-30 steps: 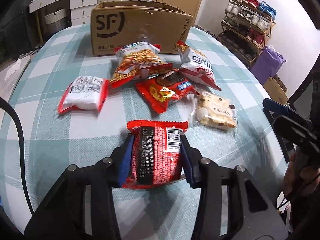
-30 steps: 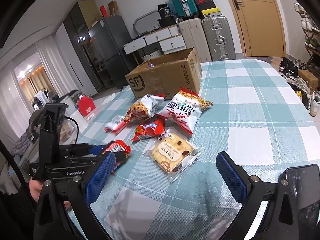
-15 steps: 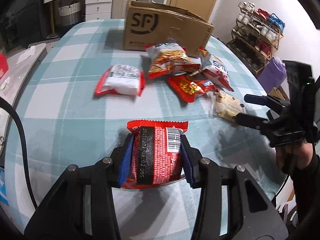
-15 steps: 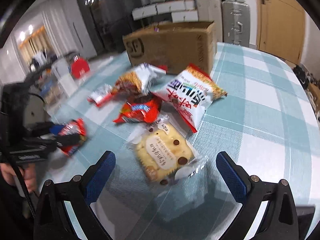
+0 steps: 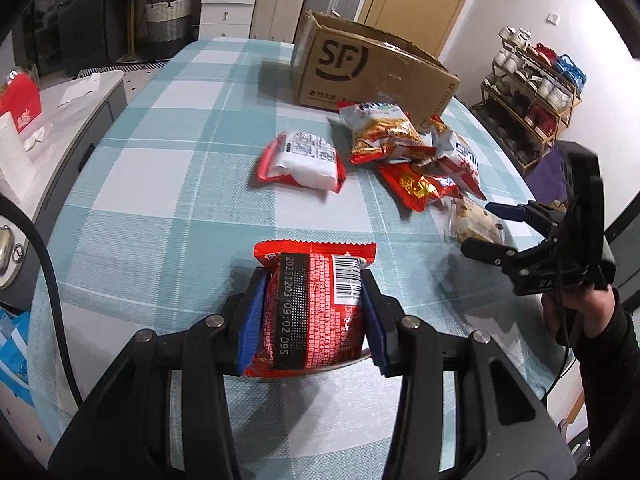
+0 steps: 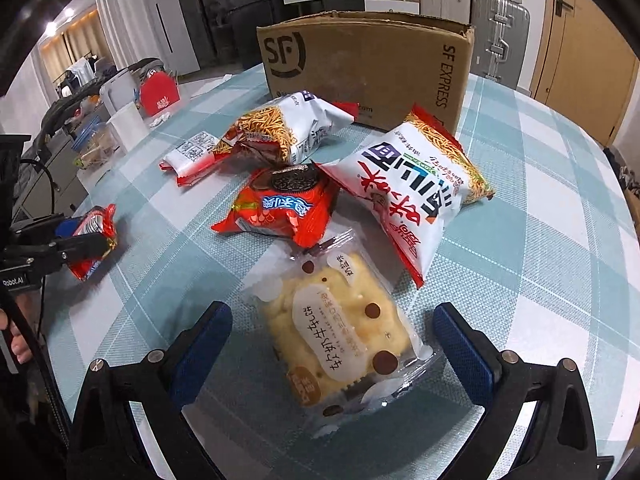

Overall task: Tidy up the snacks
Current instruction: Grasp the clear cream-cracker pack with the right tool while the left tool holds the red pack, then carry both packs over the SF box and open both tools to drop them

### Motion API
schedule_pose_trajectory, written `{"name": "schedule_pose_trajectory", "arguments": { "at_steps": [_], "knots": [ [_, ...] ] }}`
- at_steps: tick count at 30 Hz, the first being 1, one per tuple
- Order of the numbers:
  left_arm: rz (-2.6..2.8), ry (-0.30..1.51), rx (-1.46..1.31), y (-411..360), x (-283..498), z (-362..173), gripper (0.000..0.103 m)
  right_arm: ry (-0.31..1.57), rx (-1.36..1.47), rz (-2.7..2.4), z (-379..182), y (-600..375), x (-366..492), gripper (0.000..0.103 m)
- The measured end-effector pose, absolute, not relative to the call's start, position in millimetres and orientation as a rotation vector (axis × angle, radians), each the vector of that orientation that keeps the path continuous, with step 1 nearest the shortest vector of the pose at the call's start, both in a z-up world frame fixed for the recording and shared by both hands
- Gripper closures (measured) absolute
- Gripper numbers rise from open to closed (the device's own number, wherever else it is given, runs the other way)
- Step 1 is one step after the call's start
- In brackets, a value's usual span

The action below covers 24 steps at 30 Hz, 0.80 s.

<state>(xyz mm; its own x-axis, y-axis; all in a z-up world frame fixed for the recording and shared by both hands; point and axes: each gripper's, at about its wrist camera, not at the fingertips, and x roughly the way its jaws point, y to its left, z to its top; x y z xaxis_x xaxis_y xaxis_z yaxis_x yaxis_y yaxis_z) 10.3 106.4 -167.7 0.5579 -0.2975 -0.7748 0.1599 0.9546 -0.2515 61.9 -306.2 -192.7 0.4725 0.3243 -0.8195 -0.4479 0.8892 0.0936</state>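
Note:
My left gripper (image 5: 312,312) is shut on a red snack packet (image 5: 314,308) and holds it above the checked table; the packet also shows in the right wrist view (image 6: 93,240). My right gripper (image 6: 332,340) is open, its fingers on either side of a clear biscuit packet (image 6: 340,332) lying on the table. Beyond it lie a red cookie packet (image 6: 280,208), a white noodle bag (image 6: 416,188), a second noodle bag (image 6: 284,128) and a red-and-white packet (image 6: 192,156). An open SF cardboard box (image 6: 360,64) stands behind them.
The table (image 5: 160,168) has a teal checked cloth. A grey side cabinet (image 5: 60,120) stands left of it, a shoe rack (image 5: 532,92) to the right. Suitcases and drawers stand at the back wall.
My right gripper has moved forward and down until its open fingers flank the biscuit packet. My left gripper has drawn back and to the left with the red packet in it.

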Motion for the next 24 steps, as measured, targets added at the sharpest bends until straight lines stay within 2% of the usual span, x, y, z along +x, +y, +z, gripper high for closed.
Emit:
{"name": "schedule_pose_trajectory", "arguments": {
  "at_steps": [4, 6, 8, 10, 24],
  "knots": [
    [-0.288, 0.946, -0.195, 109, 7, -165, 0.062, 0.942, -0.218, 0.456, -192, -296, 53, 0.021],
    [-0.293, 0.943, -0.198, 108, 5, -162, 0.062, 0.938, -0.222, 0.466, -191, -296, 50, 0.027],
    [-0.298, 0.937, -0.195, 106, 2, -160, 0.062, 0.928, -0.222, 0.480, -189, -295, 45, 0.041],
    [-0.303, 0.935, -0.197, 105, 0, -158, 0.062, 0.922, -0.225, 0.491, -188, -294, 41, 0.044],
    [-0.321, 0.928, -0.229, 110, -11, -150, 0.062, 0.884, 0.007, 0.504, -177, -320, 8, 0.044]
  ]
}}
